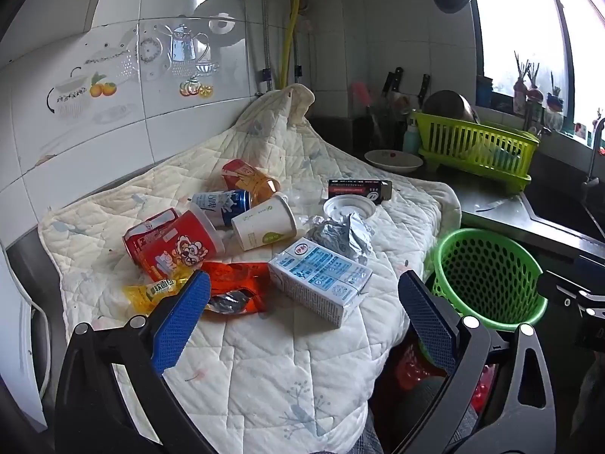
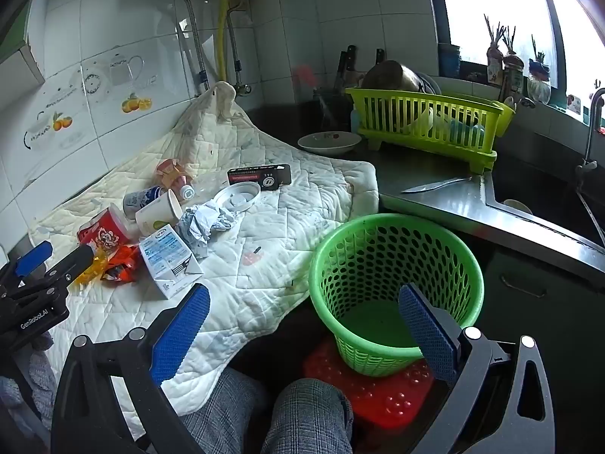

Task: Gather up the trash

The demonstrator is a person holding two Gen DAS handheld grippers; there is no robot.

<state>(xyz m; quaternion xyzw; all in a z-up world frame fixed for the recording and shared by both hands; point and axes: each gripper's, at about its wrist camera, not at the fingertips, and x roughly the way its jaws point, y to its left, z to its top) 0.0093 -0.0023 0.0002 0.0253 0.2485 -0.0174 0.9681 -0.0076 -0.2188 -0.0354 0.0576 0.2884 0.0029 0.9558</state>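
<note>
Trash lies piled on a white quilted cloth [image 1: 264, 359]: a blue-and-white milk carton [image 1: 319, 280], an orange wrapper [image 1: 236, 287], a yellow packet [image 1: 151, 293], a red snack tub [image 1: 177, 244], a paper cup [image 1: 264, 225], a blue can [image 1: 223, 204], crumpled foil [image 1: 340, 232], a white lid [image 1: 349, 206] and a black box [image 1: 359, 189]. A green perforated basket [image 2: 393, 283] stands empty beside the cloth's right edge. My left gripper [image 1: 304, 302] hovers open just short of the carton. My right gripper [image 2: 304, 316] is open above the basket's near rim, holding nothing.
A lime dish rack [image 2: 427, 125] with a pot, a white plate [image 2: 329, 142] and a knife [image 2: 435, 185] sit on the steel counter by the sink [image 2: 548, 196]. The basket rests on a red mat [image 2: 378, 397]. A person's checked trouser legs [image 2: 302, 416] show below.
</note>
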